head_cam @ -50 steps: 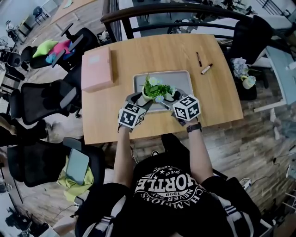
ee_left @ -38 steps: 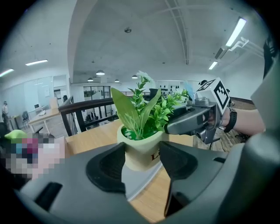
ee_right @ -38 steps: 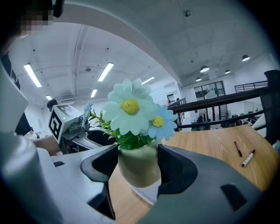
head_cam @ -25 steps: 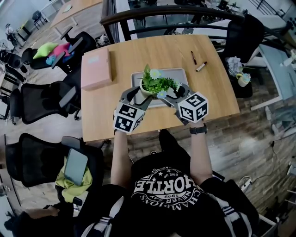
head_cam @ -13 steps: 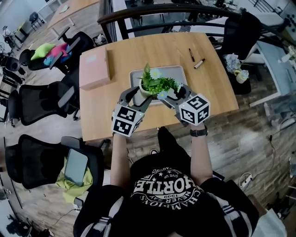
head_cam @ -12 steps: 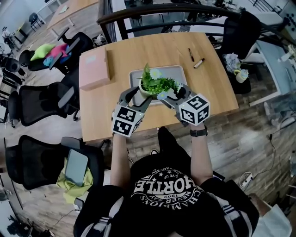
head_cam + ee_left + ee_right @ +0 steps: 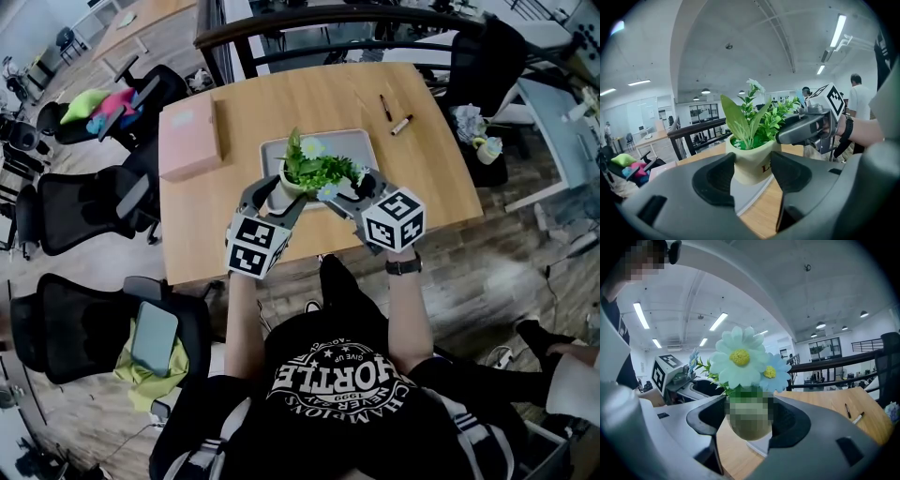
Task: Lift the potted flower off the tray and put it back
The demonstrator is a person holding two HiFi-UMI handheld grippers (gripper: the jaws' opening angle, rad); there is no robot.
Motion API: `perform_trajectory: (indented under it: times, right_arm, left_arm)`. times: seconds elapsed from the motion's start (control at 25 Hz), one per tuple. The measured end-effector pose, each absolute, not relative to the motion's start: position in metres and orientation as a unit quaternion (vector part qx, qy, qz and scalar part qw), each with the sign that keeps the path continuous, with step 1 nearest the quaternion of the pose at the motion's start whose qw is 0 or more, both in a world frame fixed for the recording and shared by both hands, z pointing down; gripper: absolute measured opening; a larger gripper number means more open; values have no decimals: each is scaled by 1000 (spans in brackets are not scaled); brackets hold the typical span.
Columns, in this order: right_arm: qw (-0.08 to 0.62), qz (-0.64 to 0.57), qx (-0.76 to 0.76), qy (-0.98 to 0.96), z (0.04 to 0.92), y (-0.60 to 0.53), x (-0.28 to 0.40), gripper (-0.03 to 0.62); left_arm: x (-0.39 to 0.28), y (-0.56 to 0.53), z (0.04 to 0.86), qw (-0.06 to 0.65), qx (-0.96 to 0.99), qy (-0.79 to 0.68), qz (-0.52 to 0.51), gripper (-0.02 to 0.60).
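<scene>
We've got the potted flower [image 7: 317, 172] (round cream pot, green leaves, pale blue daisies w/ yellow centres) up in the air, clear of the flat grey rectangular tray [image 7: 361, 145] and over its near edge. Both claws are on it. Left gripper [image 7: 272, 194]: jaws spread wide, pads pressed vs. opposite sides of the pot. Right gripper [image 7: 354, 189]: same, jaws wide, pot clamped btwn them from the other side. Tray sits approx. mid-way across the light wooden table [image 7: 309, 98]. At the table's left, a flat pink box [image 7: 192, 141]; far right, a dark pen [image 7: 384, 108] and a white marker [image 7: 401, 125], well apart from the tray.
</scene>
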State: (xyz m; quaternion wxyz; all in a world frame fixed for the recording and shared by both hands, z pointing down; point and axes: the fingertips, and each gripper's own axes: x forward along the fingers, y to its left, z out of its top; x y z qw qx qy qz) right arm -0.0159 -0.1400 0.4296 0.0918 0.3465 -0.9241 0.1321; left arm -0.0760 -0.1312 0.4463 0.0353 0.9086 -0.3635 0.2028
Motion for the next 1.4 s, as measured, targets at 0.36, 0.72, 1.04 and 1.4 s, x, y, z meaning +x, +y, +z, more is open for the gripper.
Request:
perform_trajectory:
  times: [0.36,0.72,1.04,1.4]
  right_arm:
    - [98,127,347,-924,427,-138,-16,295]
    - [97,129,354,-921,426,-138,-3,293]
    - [100,131,358,-919,429,-144,2,293]
    - [99,138,361,-917,435,-147,8,291]
  left_arm:
    - [-75,-129,444,33,909,-364,200,261]
    - [-63,-130,443,25,912,-357,202,261]
    - [-58,-137,445,28,912,-354,204,261]
    - [-52,-140,450,28,913,-348,211,261]
